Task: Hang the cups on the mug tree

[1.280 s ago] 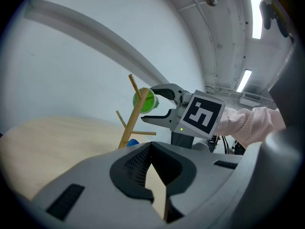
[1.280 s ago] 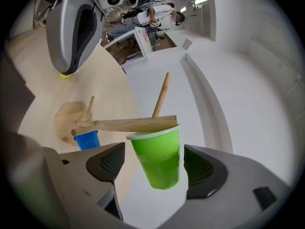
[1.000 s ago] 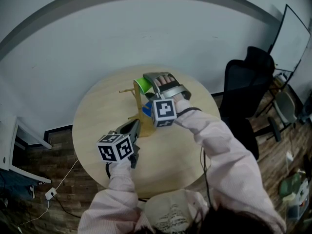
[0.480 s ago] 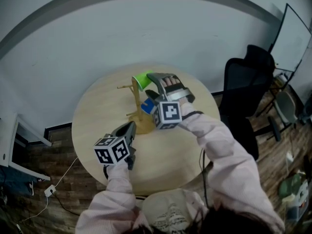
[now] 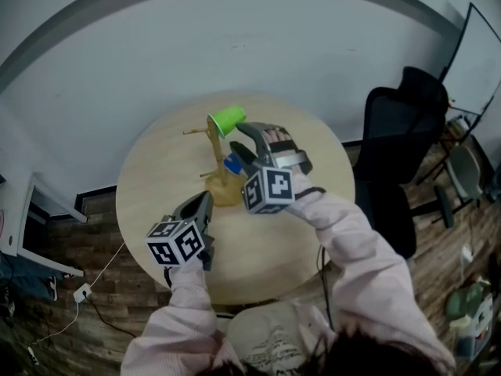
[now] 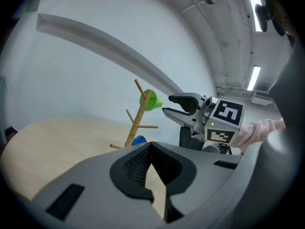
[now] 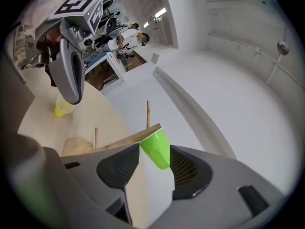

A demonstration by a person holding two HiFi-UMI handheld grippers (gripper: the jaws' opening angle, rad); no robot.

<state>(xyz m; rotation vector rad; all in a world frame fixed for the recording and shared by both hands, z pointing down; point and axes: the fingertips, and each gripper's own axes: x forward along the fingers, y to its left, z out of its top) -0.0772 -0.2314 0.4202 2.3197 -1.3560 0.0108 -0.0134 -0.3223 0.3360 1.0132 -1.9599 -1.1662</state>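
- Green plastic comes first: the green cup (image 5: pixel 227 120) sits at the top of the mug tree (image 5: pixel 216 169). It is tipped on its side, with its wide mouth against the wooden stem and its narrow base pointing away from it.
- We see a plain, smooth, tapered cup with no handle showing. Its mouth faces away from us, so we cannot tell what is inside.
- The right gripper (image 7: pixel 155 150) has its jaws partly spread, and they have just been closing. The cup's base stands between them. Bare wall shows between the cup and the pad at that view's left, and we see neither pad plainly pressing on it.
- A blue cup (image 5: pixel 232 163) sits lower on the tree, close to the stem. Its inside is hidden from us.
- In the right gripper view, a yellow cup (image 7: pixel 63 108) stands upright on the table (image 5: pixel 156 186), apart from the tree.
- The left gripper (image 6: pixel 151 143) has its jaws pressed together on nothing. It is low over the round, pale wooden table, apart from the tree.
- A black office chair (image 5: pixel 391 155) stands beside the table.
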